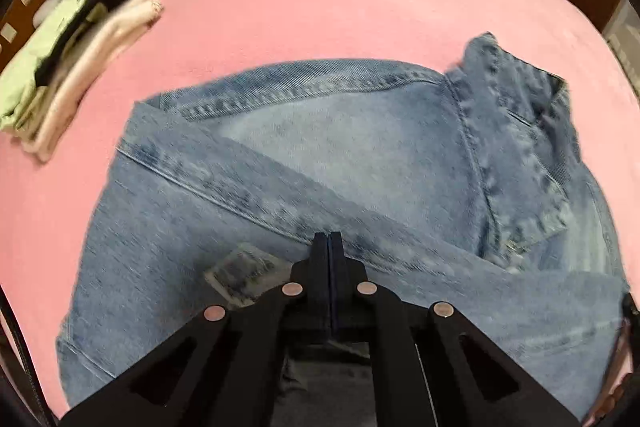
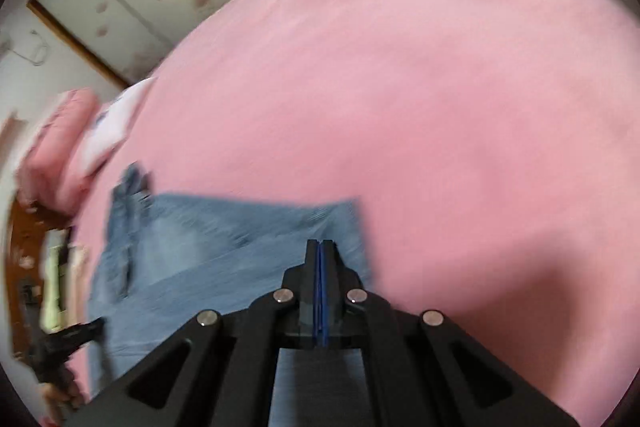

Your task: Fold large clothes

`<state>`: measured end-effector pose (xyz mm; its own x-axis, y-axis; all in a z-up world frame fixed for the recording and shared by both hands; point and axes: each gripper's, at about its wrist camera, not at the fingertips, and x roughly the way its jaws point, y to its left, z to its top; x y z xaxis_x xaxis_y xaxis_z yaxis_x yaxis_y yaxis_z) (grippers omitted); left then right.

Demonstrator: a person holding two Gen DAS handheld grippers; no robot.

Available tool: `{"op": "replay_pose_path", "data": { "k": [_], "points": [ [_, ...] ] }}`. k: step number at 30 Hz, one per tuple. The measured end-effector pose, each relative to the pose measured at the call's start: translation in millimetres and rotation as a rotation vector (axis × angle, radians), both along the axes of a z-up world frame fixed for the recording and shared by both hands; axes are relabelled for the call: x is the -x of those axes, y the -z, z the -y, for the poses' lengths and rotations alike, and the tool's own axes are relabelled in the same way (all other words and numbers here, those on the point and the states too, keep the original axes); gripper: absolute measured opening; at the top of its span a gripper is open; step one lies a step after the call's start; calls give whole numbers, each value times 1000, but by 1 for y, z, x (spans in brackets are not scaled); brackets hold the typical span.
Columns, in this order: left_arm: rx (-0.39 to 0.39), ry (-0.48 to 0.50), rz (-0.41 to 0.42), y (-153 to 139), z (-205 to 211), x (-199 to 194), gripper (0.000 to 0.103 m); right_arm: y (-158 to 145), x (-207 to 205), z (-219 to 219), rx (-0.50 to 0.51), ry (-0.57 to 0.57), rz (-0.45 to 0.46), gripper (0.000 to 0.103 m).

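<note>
A pair of light-blue washed denim jeans (image 1: 360, 163) is spread flat on a pink bed sheet (image 1: 320, 7), directly beneath and ahead of the black fingers of the left gripper (image 1: 329, 239). The two fingers are seen pressed together with no gap, and no cloth is caught between the tips, though denim lies under them. A stitched waistband edge is shown just beyond the tips, and a back pocket is seen ahead to their right. A small pale label is found just left of the fingers. A stack of folded pale-green, black and cream clothes (image 1: 68, 75) is placed well apart, far ahead to the left.

In the right wrist view, the right gripper (image 2: 320, 245) is likewise closed fully, blue pads meeting, nothing held. The jeans (image 2: 224, 247) are seen under its tips and stretching to their left, blurred.
</note>
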<state>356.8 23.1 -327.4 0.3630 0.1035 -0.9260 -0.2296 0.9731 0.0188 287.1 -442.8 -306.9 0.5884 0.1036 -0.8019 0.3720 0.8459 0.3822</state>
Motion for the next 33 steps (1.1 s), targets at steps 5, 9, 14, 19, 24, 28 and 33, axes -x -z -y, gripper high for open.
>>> {"op": "replay_pose_path", "data": {
  "k": [5,9,14,19,24,28,33],
  "points": [
    [-186,-74,-35,5,-10,-5,4,-2,0,1,57,30,-25,0],
    [-64,-140,-25,-11,-42,13,4,-24,4,-17,138,60,-34,4],
    [-35,-136,-39,-33,-66,41,26,-50,26,-22,78,79,-13,4],
    [-19,-88,-40,-39,-66,74,67,-63,60,-48,56,94,-57,5],
    [10,27,-106,-42,-49,105,73,-67,110,-85,15,114,-116,29],
    [74,186,-109,-56,-31,136,73,-72,151,-119,-40,122,-138,43],
    [79,350,-110,-86,-15,173,73,-90,198,-149,-127,146,-124,60]
  ]
}}
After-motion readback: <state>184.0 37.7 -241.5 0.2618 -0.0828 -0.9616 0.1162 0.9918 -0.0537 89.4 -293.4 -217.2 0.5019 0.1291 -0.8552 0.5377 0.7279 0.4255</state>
